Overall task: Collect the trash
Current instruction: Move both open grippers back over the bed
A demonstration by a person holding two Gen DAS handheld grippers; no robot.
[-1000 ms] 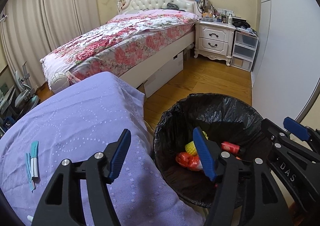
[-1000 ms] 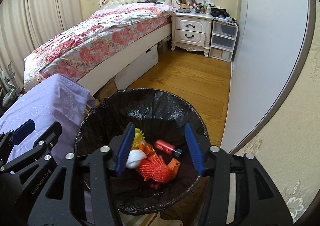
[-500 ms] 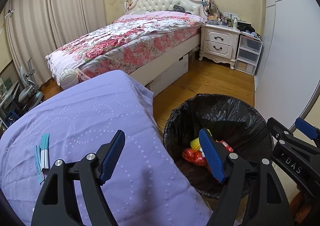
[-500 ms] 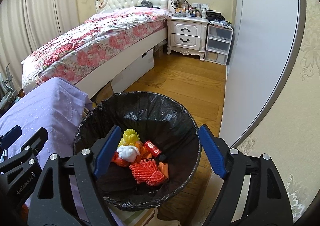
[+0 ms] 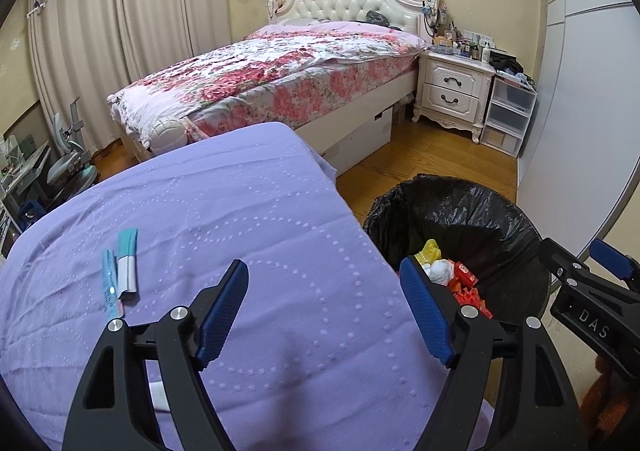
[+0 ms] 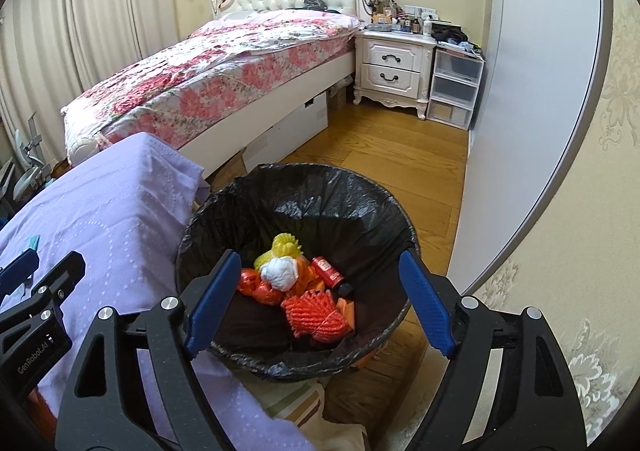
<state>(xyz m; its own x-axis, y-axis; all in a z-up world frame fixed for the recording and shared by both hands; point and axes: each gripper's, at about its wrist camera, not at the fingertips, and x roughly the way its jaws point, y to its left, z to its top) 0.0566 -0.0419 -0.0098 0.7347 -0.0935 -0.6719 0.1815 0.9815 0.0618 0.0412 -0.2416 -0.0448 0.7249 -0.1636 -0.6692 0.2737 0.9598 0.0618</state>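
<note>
A bin with a black liner point(image 6: 304, 171) stands on the floor beside a surface under a purple cloth point(image 5: 240, 211). In the bin lie a white crumpled wad point(image 6: 280, 275), a yellow foam net point(image 6: 282, 247), a red foam net point(image 6: 316, 315), a small red can point(image 6: 328, 271) and orange scraps. My right gripper point(image 6: 320, 255) hangs open over the bin, holding nothing. Over the cloth, my left gripper point(image 5: 323, 263) is open and empty. Two teal and white wrappers point(image 5: 126, 263) lie on the cloth to its left. A white scrap point(image 5: 158, 395) shows under its left finger.
A bed with a floral cover point(image 5: 280, 75) stands behind the purple cloth. Beyond it are a white nightstand point(image 6: 392, 63) and plastic drawers point(image 6: 454, 87). Wooden floor point(image 6: 384, 155) runs between the bed and a grey wardrobe door point(image 6: 532, 111). Curtains and a chair are on the left.
The right jaws opened and the white wad dropped from between them into the bin. The left jaws widened, and the left gripper shifted from the bin's edge to over the purple cloth.
</note>
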